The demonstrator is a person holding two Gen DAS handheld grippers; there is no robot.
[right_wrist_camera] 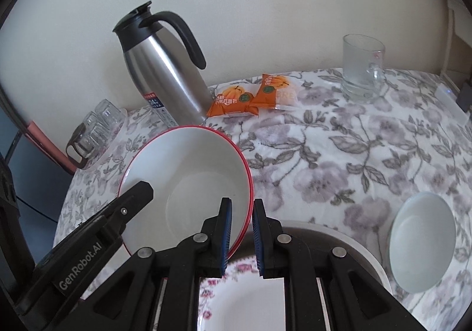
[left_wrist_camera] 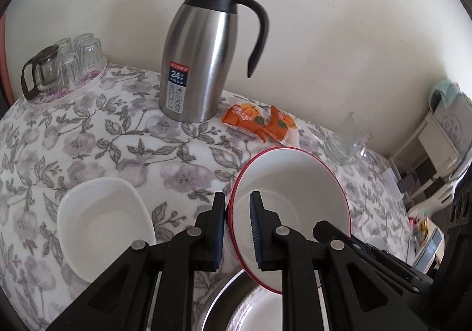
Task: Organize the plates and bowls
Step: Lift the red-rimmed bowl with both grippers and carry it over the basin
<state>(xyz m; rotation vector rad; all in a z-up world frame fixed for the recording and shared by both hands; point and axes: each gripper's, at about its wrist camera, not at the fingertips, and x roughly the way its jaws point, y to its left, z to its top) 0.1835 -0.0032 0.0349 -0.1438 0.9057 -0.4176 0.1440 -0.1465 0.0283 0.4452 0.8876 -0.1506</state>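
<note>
Left gripper [left_wrist_camera: 237, 207], right gripper [right_wrist_camera: 242, 213]: jaws narrow, each clamped on opposite rim of red-rimmed white bowl [right_wrist_camera: 188, 171], tilted, above floral plate [right_wrist_camera: 242, 295].

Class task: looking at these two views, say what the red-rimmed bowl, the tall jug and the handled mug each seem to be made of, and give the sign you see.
Red-rimmed bowl: probably glazed ceramic, though melamine is possible; smooth, opaque white, soft sheen.
Tall jug: brushed stainless steel with streaky reflections; lid and handle look like black plastic.
Handled mug: clear glass; the wall shows through it.
</note>
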